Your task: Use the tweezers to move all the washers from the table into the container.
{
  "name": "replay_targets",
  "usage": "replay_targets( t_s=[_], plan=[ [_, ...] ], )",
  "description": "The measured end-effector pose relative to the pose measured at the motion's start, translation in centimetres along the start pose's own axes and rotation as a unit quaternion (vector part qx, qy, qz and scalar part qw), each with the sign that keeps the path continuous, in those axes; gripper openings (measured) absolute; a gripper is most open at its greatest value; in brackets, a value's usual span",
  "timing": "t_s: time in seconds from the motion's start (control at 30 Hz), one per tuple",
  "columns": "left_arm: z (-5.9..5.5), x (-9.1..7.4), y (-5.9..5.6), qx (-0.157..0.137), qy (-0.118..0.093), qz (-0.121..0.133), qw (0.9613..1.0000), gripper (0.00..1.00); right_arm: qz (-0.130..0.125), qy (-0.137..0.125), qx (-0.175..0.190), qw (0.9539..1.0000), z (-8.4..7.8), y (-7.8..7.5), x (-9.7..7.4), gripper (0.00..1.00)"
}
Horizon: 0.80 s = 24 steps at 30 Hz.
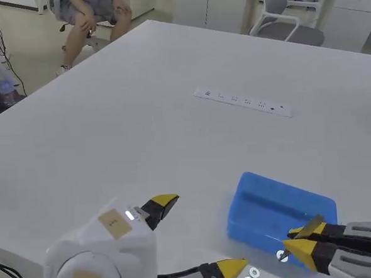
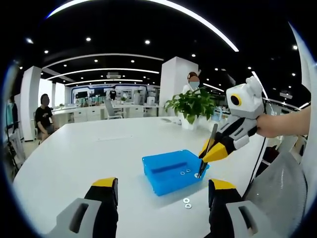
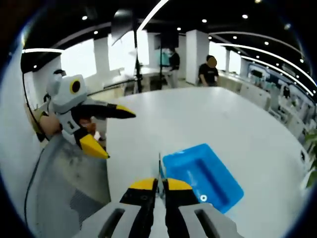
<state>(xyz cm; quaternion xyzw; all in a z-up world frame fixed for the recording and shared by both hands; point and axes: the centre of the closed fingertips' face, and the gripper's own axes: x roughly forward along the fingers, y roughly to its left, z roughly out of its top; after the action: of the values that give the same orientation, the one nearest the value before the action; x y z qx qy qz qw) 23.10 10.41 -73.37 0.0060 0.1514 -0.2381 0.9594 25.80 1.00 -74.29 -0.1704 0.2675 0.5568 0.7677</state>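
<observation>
The right tongs (image 1: 291, 239), shut narrow on tweezers (image 1: 286, 252) pinching a washer (image 1: 282, 256) at the near rim of the blue container (image 1: 271, 203), may drop it outside among two washers (image 1: 250, 275) on the surface (image 1: 141, 129); the left tongs (image 1: 207, 232) gape wide, empty.

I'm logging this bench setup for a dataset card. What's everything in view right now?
Table: one, white, under everything.
Container: one, blue, on the table.
Tweezers: one, grey, tips at container's near edge.
Washers: five, silver; two on table beside container, two inside, one at tweezers' tip.
Power strip: one, white, mid-table.
Plant: one, green, beyond container.
Seated person: one, beyond table.
Chair: one, grey, beyond table.
Left tongs: yellow-tipped, open, empty.
Right tongs: yellow-tipped, shut on tweezers.
</observation>
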Motion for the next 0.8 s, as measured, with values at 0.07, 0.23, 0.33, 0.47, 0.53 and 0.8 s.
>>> replay_targets(
  t_s=[0.07, 0.23, 0.33, 0.47, 0.53, 0.8],
  plan=[
    [0.0, 0.0, 0.0, 0.0, 0.002, 0.0, 1.0, 0.75, -0.007, -0.008, 0.005, 0.9999, 0.6, -0.6, -0.4, 0.03],
    [0.0, 0.1, -0.1, 0.0, 0.002, -0.001, 1.0, 0.75, -0.023, -0.031, 0.026, 0.9989, 1.6, -2.5, -0.8, 0.03],
    [0.0, 0.1, -0.1, 0.0, 0.001, -0.001, 1.0, 0.75, -0.036, -0.032, 0.031, 0.9983, 1.5, -3.9, -0.2, 0.03],
    [0.0, 0.0, 0.0, 0.0, 0.0, 0.001, 1.0, 0.75, -0.041, -0.031, 0.045, 0.9977, 1.3, -4.8, 0.6, 0.03],
    [0.0, 0.0, 0.0, -0.002, 0.0, 0.002, 1.0, 0.75, -0.04, -0.032, 0.057, 0.997, 1.2, -5.1, 1.1, 0.03],
    [0.0, -0.1, 0.2, -0.003, 0.0, 0.004, 1.0, 0.75, -0.041, -0.048, 0.147, 0.9871, 0.3, -6.6, 2.7, 0.03]
  ],
)
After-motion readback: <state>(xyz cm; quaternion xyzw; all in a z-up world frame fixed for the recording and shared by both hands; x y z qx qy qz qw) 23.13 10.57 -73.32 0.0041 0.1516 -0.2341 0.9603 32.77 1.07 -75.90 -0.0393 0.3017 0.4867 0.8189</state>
